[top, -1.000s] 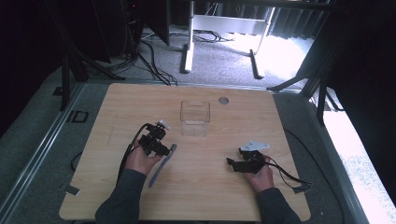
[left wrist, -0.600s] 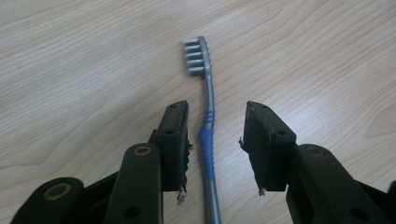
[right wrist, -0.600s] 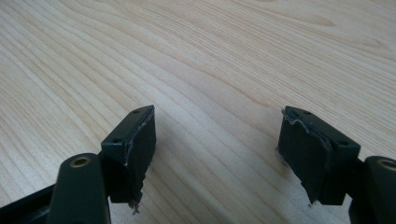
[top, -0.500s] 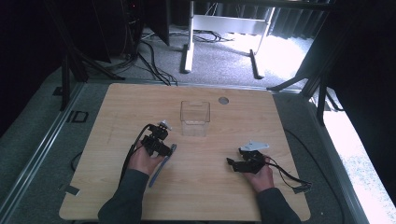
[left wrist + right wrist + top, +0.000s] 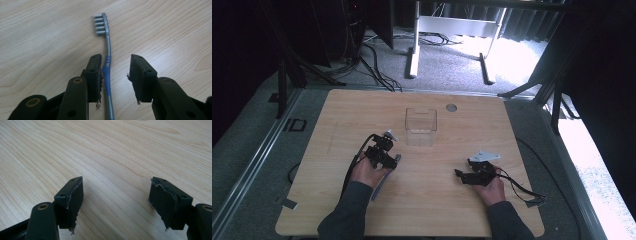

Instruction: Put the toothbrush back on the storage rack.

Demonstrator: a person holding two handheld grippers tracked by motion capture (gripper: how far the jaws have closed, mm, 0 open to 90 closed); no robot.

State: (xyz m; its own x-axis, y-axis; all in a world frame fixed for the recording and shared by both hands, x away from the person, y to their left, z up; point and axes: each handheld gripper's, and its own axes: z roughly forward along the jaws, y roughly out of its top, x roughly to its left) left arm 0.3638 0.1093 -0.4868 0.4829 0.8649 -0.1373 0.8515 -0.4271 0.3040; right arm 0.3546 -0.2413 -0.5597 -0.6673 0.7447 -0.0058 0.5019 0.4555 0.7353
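While the table [image 5: 337,115] is carrying everything, the clear container [image 5: 421,126] is sitting empty near its far edge, so nothing is looking delivered yet. Left gripper [image 5: 115,72] is straddling the toothbrush [image 5: 107,50], jaws spread, one pad touching the handle, not clamping; brush is lying flat toward the near-left part of the table. Right gripper [image 5: 115,200] is idling spread over bare wood. Grasp, lift and placing are all looking outstanding.

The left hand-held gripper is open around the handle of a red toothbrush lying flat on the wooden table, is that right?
Not quite: the toothbrush is grey and blue, not red, as the left gripper view shows. The left hand-held gripper is open around its handle, and it lies flat on the wooden table.
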